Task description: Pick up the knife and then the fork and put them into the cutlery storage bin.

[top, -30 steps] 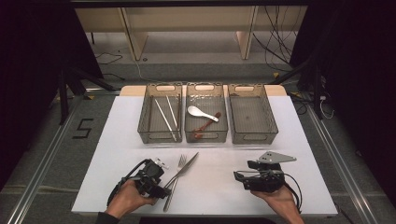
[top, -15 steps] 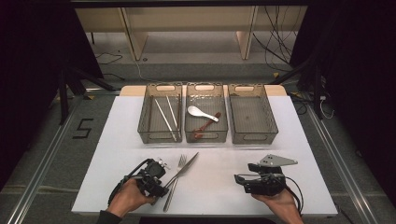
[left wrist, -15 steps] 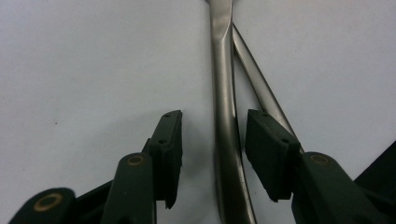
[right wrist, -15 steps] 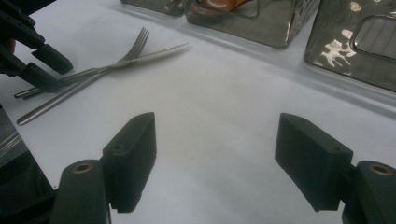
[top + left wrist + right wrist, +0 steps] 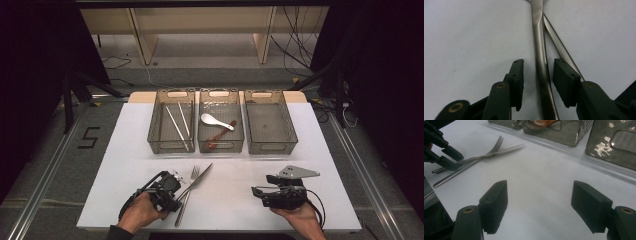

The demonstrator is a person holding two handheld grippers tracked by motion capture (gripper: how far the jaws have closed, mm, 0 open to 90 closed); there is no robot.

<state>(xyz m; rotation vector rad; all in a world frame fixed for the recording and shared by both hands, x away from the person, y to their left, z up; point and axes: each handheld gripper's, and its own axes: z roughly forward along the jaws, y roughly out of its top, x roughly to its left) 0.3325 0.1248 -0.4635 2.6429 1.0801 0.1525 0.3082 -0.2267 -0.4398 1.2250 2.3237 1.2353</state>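
My left tongs (image 5: 537, 82) sit low on the white table (image 5: 125, 150), and their jaws have just been closing in around one silver handle (image 5: 540, 62). The pads are near it but not pressing yet. The fork (image 5: 192, 176) and the knife (image 5: 200, 175) lie crossed just in front of the middle bin (image 5: 220, 148). My right tongs (image 5: 539, 205) are wide apart, holding nothing, well to the right of the fork.

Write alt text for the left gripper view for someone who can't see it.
The left hand-held gripper straddles a steel cutlery handle on a white table; its jaws have just been closing, and both pads stand slightly clear of it. A second handle crosses beneath and passes under one pad.
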